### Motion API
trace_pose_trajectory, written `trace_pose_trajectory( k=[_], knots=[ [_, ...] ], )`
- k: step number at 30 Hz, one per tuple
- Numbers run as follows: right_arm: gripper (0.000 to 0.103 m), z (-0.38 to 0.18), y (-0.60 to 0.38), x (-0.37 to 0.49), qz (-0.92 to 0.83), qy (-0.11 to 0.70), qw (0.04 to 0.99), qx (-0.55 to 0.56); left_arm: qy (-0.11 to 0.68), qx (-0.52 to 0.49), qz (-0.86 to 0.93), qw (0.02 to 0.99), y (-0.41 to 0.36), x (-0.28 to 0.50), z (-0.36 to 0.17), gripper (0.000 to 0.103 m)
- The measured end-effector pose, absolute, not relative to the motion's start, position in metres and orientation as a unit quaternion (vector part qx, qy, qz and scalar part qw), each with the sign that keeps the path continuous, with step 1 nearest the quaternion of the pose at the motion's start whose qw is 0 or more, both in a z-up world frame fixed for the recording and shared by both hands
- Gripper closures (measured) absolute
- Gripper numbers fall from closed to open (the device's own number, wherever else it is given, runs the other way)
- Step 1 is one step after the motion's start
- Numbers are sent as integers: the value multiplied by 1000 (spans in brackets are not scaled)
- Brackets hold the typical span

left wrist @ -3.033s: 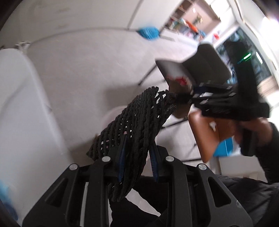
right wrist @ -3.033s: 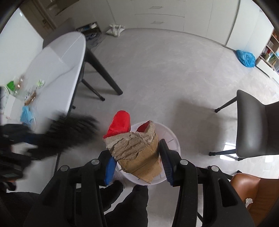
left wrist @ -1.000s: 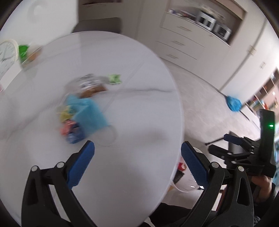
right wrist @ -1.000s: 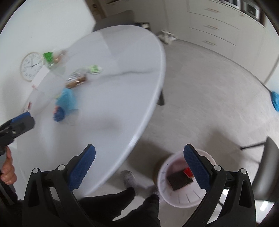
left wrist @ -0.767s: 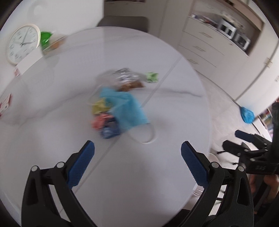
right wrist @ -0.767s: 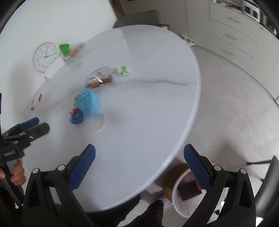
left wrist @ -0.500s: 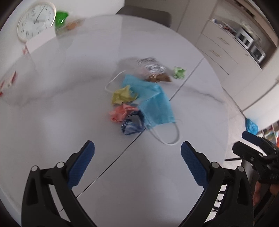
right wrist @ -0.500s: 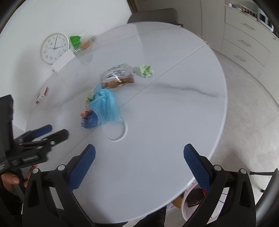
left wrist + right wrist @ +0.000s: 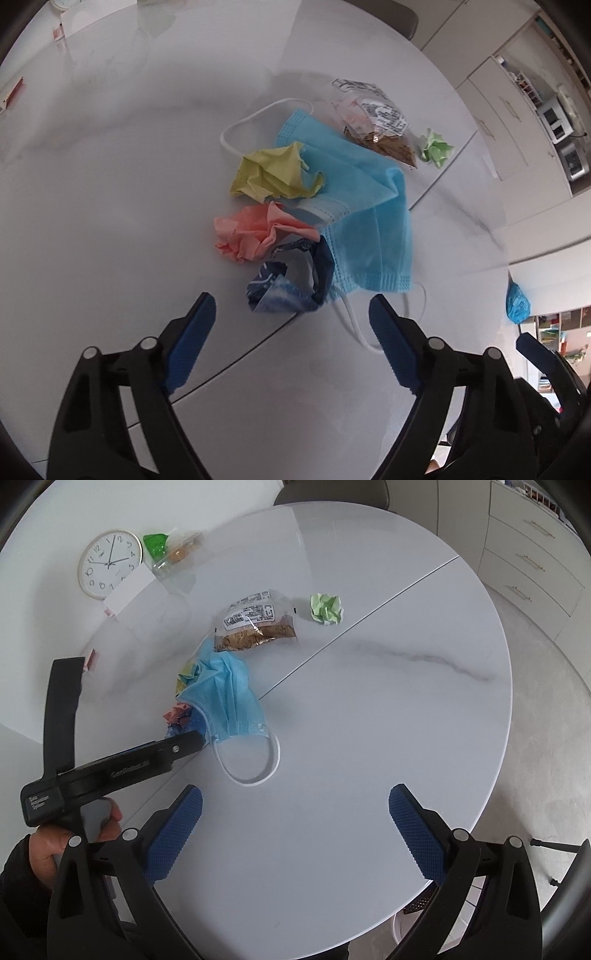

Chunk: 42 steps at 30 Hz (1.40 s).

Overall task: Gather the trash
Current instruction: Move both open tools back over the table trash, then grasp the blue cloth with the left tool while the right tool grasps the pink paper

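The left gripper [image 9: 291,317] hangs low over the round white marble-patterned tabletop [image 9: 110,166] with its blue-padded fingers [image 9: 192,332] spread wide apart and holding nothing; just ahead of them, nearly between the tips, lies a crumpled dark-blue printed wrapper [image 9: 291,277]; touching it on the far side is a crumpled salmon-pink paper ball [image 9: 255,236], and beyond that a crumpled yellow paper ball [image 9: 277,173] resting on the edge of a light-blue pleated face mask [image 9: 362,206]; the mask's white ear loops [image 9: 236,129] trail out at both ends. Past the mask sits a clear plastic snack packet with a printed label and brown contents [image 9: 376,125], and just beside that a small crumpled pale-green paper ball [image 9: 436,147].

The right gripper [image 9: 295,819] hovers higher, over bare tabletop nearer the person, its blue-padded fingers [image 9: 413,830] likewise wide apart and empty; from its view the left gripper's black body reaches in from the left, its tip at the near edge of the trash pile, held by a hand [image 9: 55,845] in a dark sleeve. At the far side of the tabletop lie a round white wall clock [image 9: 109,564], a white card [image 9: 129,590] and a clear bag with green and orange contents [image 9: 170,552]. Under the near rim, a white bin [image 9: 397,926] shows partly.
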State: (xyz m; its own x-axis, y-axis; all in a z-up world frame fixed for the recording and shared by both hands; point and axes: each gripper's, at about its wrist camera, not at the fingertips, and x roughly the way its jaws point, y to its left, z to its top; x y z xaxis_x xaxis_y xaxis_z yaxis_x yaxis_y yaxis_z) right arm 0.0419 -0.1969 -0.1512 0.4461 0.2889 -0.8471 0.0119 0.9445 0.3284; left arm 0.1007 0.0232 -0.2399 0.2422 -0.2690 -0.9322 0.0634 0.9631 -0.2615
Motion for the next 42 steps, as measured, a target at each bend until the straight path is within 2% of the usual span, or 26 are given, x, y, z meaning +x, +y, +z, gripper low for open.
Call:
trace_pose_trajectory(
  k=[2, 11, 14, 16, 24, 30, 33, 42],
  knots=[
    [3, -152, -197, 46, 87, 520, 837, 144, 610, -79, -100, 782, 20, 103, -243, 34],
    [3, -151, -188, 73, 121, 517, 837, 130, 608, -76, -115, 782, 28, 101, -244, 61],
    [3, -150, -180, 87, 137, 513, 839, 118, 603, -77, -120, 785, 34, 97, -242, 62],
    [6, -149, -174, 98, 149, 511, 840, 107, 600, -77, -122, 787, 40, 95, -240, 62],
    [31, -126, -127, 142, 249, 484, 837, 54, 580, -79, -138, 799, 57, 88, -228, 63],
    [52, -145, -74, 174, 307, 513, 802, 4, 573, -89, -154, 800, 67, 79, -226, 63],
    [55, -155, -58, 173, 321, 528, 786, -7, 573, -100, -155, 798, 73, 77, -228, 63],
    [55, -173, -34, 164, 315, 550, 773, -34, 568, -129, -130, 802, 111, 70, -227, 63]
  ],
)
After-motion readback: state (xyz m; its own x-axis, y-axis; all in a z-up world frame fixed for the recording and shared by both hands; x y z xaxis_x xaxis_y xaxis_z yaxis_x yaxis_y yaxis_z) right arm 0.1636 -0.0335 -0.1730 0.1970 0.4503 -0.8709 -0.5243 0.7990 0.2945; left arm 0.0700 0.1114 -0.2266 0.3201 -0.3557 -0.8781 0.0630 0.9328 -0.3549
